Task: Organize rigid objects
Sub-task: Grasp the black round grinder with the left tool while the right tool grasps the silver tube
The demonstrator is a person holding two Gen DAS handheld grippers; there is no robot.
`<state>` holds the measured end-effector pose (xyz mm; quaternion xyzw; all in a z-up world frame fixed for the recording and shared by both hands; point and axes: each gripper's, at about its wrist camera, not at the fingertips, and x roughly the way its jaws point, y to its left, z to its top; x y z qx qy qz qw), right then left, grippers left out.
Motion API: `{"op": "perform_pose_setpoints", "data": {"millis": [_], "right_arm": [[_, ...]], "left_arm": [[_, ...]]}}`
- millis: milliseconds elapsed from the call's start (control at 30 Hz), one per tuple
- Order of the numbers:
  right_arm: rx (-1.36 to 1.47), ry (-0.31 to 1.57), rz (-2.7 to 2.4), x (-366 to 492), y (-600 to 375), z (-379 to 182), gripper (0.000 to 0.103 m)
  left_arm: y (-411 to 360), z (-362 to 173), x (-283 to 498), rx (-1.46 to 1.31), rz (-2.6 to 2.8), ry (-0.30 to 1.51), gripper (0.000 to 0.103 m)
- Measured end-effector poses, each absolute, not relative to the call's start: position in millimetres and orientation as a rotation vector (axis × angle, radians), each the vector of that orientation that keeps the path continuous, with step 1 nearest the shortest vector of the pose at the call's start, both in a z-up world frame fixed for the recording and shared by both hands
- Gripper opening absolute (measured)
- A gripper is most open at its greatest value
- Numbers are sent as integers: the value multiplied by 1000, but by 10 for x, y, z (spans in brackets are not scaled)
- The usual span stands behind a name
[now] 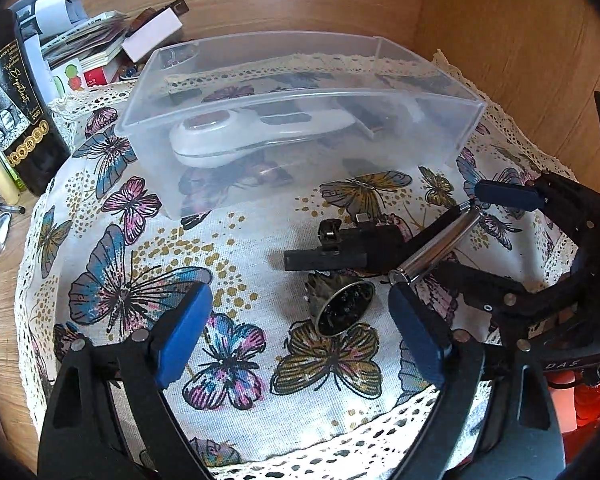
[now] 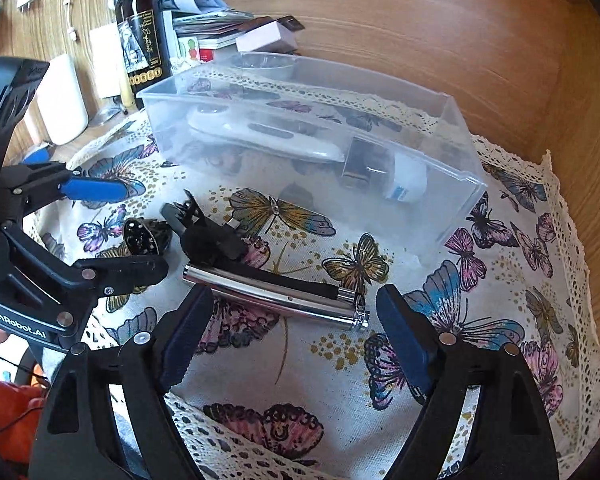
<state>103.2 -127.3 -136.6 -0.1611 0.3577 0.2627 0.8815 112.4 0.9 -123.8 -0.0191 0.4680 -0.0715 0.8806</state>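
The butterfly-print cloth (image 2: 500,300) with its lace edge covers the wooden surface under both my tools. On its far part sits the clear plastic bin (image 2: 452,184), already holding a white handheld device (image 2: 260,136), a small dark box (image 2: 364,160) and a little white bottle (image 2: 408,178).

My right gripper (image 2: 294,326) is spread wide, holding nothing, low over the cloth. The silver metal tube (image 2: 276,298) lies flat just ahead of its fingertips, slanting across the gap between them; the left pad (image 2: 188,328) is right by the tube's near side, but I can't tell whether they touch. A black clip-like gadget (image 2: 212,236) lies against the tube's far side, between it and the bin.

My left gripper (image 1: 300,336) is also wide open and empty. A small dark round ornament (image 1: 340,308) rests on the cloth between its fingertips and a little ahead, with the black gadget just beyond.
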Motion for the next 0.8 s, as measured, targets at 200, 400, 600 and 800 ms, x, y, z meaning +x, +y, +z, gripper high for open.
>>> {"op": "perform_pose_setpoints", "data": {"millis": [200,400,600,800], "right_arm": [[-359,789,587,1216,-1142,-1417,78],[-328,816,638,1222,-1132,-1425,40],[-313,806,646,1131,-1131,-1431,23],[-267,811,669,1042,-1166,-1451,16]], "left_arm": [[27,-1236,1119,-59,-153,966,78],[-18,-1233,1072,-29,-156,949,57],[-39,-1240,1022,-6,-168,934,32],[52,-1214,951,-49,-167,927,32]]}}
